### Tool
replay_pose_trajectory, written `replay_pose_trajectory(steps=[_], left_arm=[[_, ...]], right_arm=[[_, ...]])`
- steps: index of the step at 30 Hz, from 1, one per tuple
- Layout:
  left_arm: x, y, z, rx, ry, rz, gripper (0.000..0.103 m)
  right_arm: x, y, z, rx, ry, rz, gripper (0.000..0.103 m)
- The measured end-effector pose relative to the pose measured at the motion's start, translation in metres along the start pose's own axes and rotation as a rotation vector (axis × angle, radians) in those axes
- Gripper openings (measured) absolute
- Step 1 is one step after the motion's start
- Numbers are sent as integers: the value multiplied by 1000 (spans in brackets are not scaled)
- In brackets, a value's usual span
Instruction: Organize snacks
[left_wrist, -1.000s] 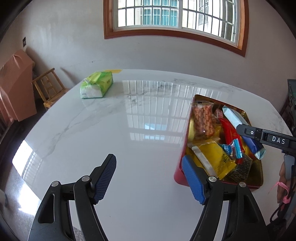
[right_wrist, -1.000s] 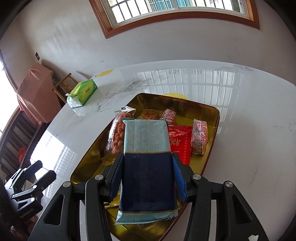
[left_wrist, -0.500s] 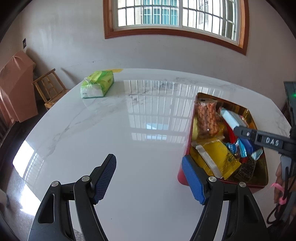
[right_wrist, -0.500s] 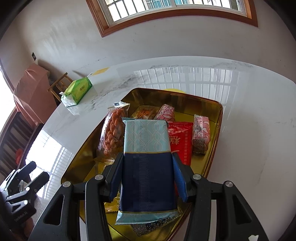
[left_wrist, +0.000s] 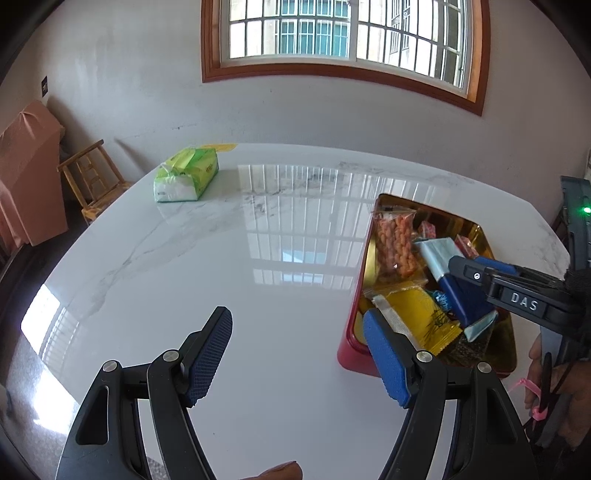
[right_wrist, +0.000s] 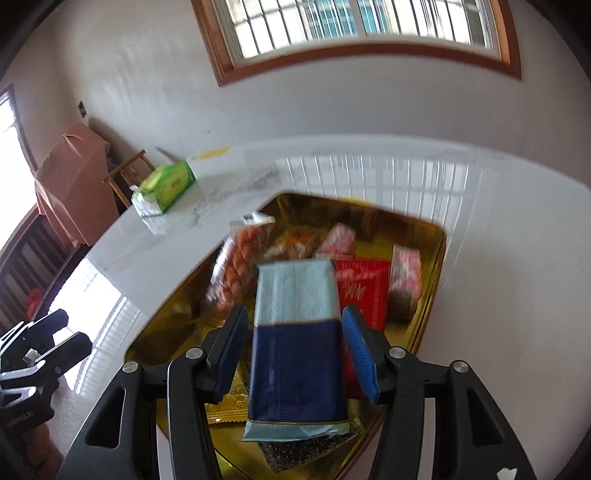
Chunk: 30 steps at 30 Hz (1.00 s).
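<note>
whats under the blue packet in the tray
Under the blue packet a dark speckled packet and a yellow packet poke out, with a red packet beside it. Anything directly beneath stays hidden in the gold tray.

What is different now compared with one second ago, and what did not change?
The right gripper has let go of the blue packet: its fingers, earlier clamped on the sides, now stand apart from it, over the gold tray. The left gripper stayed open above the white table, empty. The green tissue pack and the other snacks kept their places.
</note>
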<state>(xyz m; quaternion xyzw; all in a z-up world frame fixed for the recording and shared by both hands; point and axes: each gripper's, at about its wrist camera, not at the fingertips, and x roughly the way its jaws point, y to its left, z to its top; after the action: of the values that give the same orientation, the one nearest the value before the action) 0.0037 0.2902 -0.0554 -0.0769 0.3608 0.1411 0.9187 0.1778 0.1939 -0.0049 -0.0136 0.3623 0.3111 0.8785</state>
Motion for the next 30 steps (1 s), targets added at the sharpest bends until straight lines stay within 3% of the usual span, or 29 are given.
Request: replay_pose_trajectory(steps=[10,30], left_arm=[[-19,-15,3,45,-24,34,74],[-67,-49,8,53,-52,18,84]], right_arm=[[-58,5,-8,-29,-103,57,63],[-128,-2,-36,-60,-188,88,66]])
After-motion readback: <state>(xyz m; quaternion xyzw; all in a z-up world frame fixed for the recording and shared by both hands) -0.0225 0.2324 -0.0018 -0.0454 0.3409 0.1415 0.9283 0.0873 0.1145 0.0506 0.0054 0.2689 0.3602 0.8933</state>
